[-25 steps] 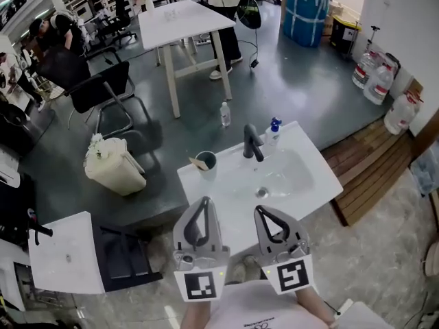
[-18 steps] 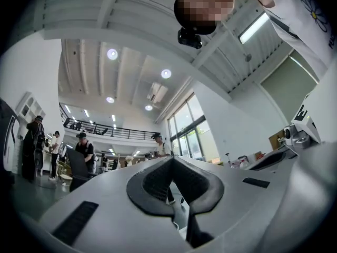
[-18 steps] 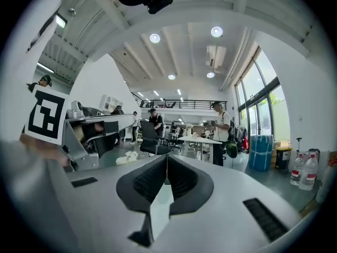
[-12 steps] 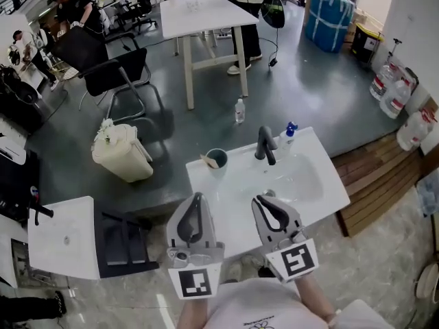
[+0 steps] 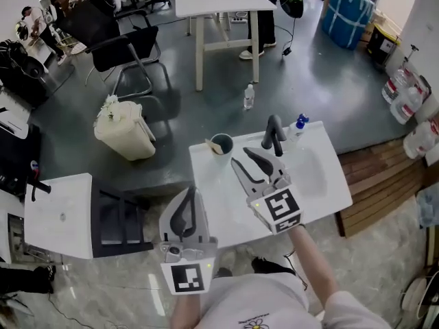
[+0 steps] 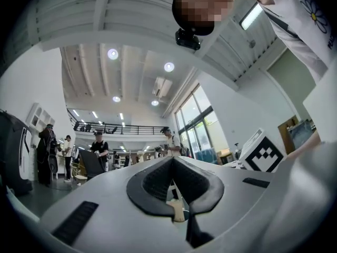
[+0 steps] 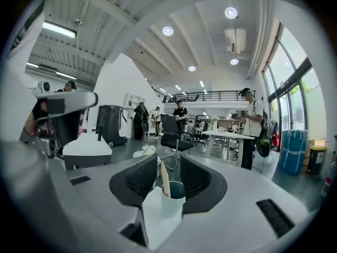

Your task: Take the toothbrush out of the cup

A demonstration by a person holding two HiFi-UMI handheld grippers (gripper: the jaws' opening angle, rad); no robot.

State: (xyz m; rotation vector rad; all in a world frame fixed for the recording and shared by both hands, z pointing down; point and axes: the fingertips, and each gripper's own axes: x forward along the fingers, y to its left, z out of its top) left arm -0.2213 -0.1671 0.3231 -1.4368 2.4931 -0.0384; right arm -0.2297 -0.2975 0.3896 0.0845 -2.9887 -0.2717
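A teal cup (image 5: 221, 143) stands at the back left corner of the white sink counter (image 5: 219, 204), with a pale toothbrush (image 5: 213, 149) leaning in it. My right gripper (image 5: 242, 157) reaches over the counter, open, its tips a short way right of the cup and touching nothing. In the right gripper view the cup (image 7: 171, 200) and toothbrush (image 7: 164, 177) show straight ahead in the gap of that gripper (image 7: 169, 165). The left gripper (image 5: 191, 192) hangs back at the counter's front left edge, shut and holding nothing; in its own view the left gripper (image 6: 172, 159) points out into the room.
A black faucet (image 5: 273, 133) and a blue-capped bottle (image 5: 296, 125) stand behind the basin (image 5: 302, 173). A bagged bin (image 5: 125, 132), a small bottle on the floor (image 5: 249, 96), a low white table (image 5: 58, 218) and wooden slats (image 5: 374, 173) surround the sink.
My right gripper has gone forward over the counter toward the cup and has opened. The left gripper has stayed back, shut. The head view has shifted.
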